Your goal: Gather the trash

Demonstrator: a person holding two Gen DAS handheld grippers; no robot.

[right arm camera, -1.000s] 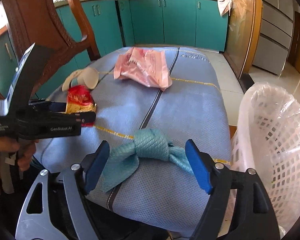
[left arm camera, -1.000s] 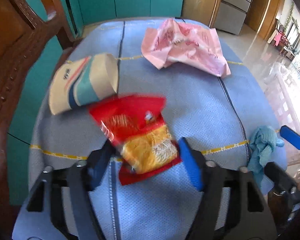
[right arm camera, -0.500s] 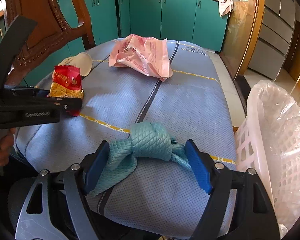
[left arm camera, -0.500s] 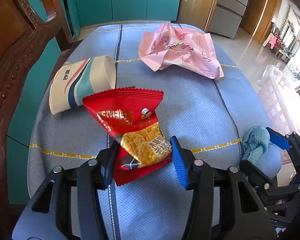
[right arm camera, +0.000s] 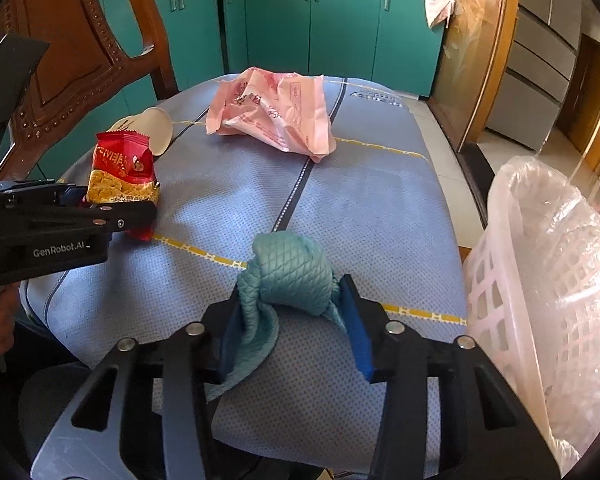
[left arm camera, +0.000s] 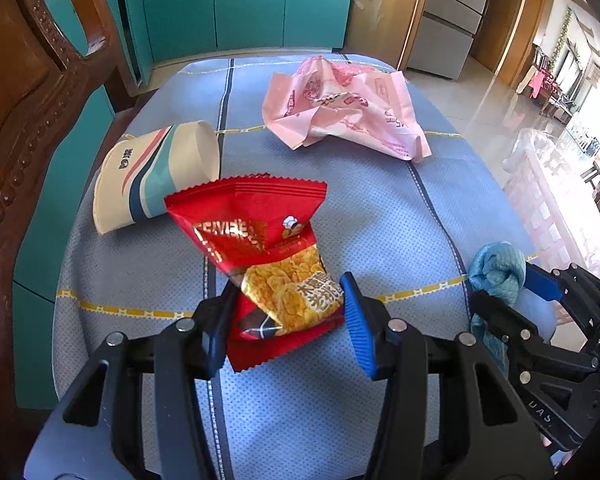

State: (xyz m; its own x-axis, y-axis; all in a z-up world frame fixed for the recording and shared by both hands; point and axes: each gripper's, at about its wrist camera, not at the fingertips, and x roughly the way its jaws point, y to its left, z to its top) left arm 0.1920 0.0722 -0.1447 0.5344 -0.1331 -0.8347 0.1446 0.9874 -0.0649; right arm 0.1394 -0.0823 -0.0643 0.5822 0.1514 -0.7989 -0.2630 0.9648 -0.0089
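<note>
My left gripper [left arm camera: 286,314] is shut on a red and yellow snack packet [left arm camera: 268,256], its top standing up off the blue cloth; it also shows in the right wrist view [right arm camera: 120,168]. My right gripper [right arm camera: 288,320] is shut on a knotted teal cloth [right arm camera: 288,276] at the near edge, seen from the left wrist too [left arm camera: 498,270]. A paper cup [left arm camera: 156,176] lies on its side behind the packet. A crumpled pink bag [left arm camera: 340,104] lies farther back.
A white lattice basket lined with a clear plastic bag [right arm camera: 548,280] stands to the right of the blue-covered seat [right arm camera: 360,200]. A carved wooden chair frame [left arm camera: 28,92] rises on the left. Teal cabinets [right arm camera: 300,28] stand behind.
Both grippers have closed in: the left on the snack packet, lifting and standing it up, the right on the teal cloth, bunching it tighter. Both have moved slightly forward.
</note>
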